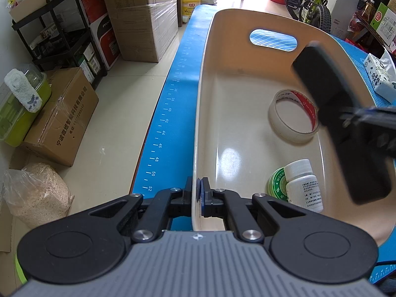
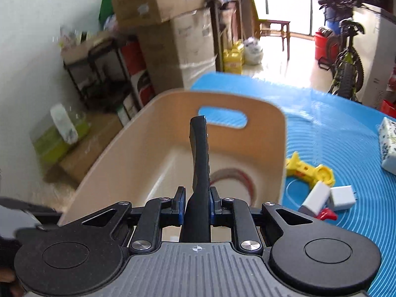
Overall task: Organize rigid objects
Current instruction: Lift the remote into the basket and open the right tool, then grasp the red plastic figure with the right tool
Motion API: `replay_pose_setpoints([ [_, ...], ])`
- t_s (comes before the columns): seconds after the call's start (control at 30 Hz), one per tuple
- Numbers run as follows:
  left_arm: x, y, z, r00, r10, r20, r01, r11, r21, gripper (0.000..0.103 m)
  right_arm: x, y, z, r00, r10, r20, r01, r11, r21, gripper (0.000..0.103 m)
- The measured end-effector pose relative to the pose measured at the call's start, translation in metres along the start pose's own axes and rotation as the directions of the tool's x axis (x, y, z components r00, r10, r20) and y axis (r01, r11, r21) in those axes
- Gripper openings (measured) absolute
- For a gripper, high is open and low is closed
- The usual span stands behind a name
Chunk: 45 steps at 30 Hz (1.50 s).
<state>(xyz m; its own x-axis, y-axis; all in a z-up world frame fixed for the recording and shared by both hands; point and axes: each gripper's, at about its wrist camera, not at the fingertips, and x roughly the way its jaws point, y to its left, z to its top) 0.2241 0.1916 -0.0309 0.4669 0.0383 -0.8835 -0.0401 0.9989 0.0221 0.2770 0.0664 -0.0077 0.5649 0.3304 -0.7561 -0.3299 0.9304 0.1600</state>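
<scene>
With the left gripper [image 1: 197,195] clamped on the bin [image 1: 247,22] near rim, the right gripper [image 2: 194,206] holds a black remote [image 2: 201,158] over the bin, so next comes lowering and letting go beside the tape [image 1: 293,115].

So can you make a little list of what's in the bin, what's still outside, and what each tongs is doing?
bin: beige, on blue mat
inside: tape roll, white bottle, green tin
outside: yellow toy, two white chargers, small red thing
left tongs: shut on bin's rim
right tongs: holding black remote over bin
</scene>
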Motion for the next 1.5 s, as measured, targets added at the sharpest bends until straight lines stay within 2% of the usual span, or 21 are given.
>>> replay_pose_setpoints([
  [0.17, 0.0, -0.001, 0.0, 1.0, 0.002, 0.0, -0.002, 1.0, 0.001, 0.006, 0.021, 0.009, -0.01, 0.997, -0.027, -0.078, 0.023, 0.998, -0.057, 0.028],
  [0.33, 0.0, -0.001, 0.0, 1.0, -0.003, 0.002, 0.003, 1.0, 0.001, 0.006, 0.041, 0.014, -0.019, 0.983, -0.037, -0.18, 0.021, 0.996, -0.09, 0.028],
  [0.47, 0.002, -0.003, 0.001, 1.0, 0.0, 0.001, 0.0, 1.0, 0.004, 0.006, 0.041, 0.015, -0.02, 0.98, -0.033, -0.195, 0.016, 0.996, -0.089, 0.029],
  [0.63, 0.002, -0.002, 0.001, 1.0, -0.003, 0.001, 0.003, 1.0, 0.004, 0.006, 0.033, 0.012, -0.018, 0.987, -0.024, -0.16, 0.013, 0.998, -0.069, 0.042],
  [0.67, 0.001, -0.001, 0.0, 1.0, -0.003, 0.002, 0.003, 1.0, 0.004, 0.006, 0.028, 0.01, -0.017, 0.989, -0.018, -0.144, 0.009, 0.998, -0.06, 0.044],
  [0.73, 0.001, -0.002, 0.001, 1.0, -0.003, 0.002, 0.003, 1.0, 0.004, 0.006, 0.015, 0.007, -0.014, 0.995, -0.008, -0.098, 0.003, 0.999, -0.045, 0.055],
  [0.83, 0.002, -0.002, 0.001, 1.0, -0.003, 0.002, 0.003, 1.0, 0.005, 0.006, -0.007, 0.001, -0.007, 0.999, -0.001, -0.035, 0.001, 1.0, -0.019, 0.063],
  [0.97, 0.001, -0.001, 0.0, 1.0, -0.003, 0.002, 0.003, 1.0, 0.004, 0.006, -0.034, -0.011, 0.0, 0.999, -0.01, 0.045, 0.009, 1.0, 0.016, 0.064],
  [1.13, 0.001, -0.001, 0.0, 1.0, -0.003, 0.002, 0.003, 1.0, 0.004, 0.006, -0.06, -0.039, 0.005, 0.99, -0.069, 0.123, 0.063, 0.997, 0.053, 0.069],
  [1.3, 0.002, -0.001, 0.0, 1.0, -0.002, 0.002, 0.002, 1.0, 0.004, 0.006, -0.059, -0.083, -0.002, 0.984, -0.153, 0.096, 0.139, 0.98, 0.141, 0.069],
  [1.5, 0.0, 0.0, -0.002, 1.0, 0.002, 0.0, -0.002, 1.0, 0.005, 0.006, -0.033, -0.122, -0.015, 0.985, -0.174, 0.01, 0.167, 0.962, 0.218, 0.069],
])
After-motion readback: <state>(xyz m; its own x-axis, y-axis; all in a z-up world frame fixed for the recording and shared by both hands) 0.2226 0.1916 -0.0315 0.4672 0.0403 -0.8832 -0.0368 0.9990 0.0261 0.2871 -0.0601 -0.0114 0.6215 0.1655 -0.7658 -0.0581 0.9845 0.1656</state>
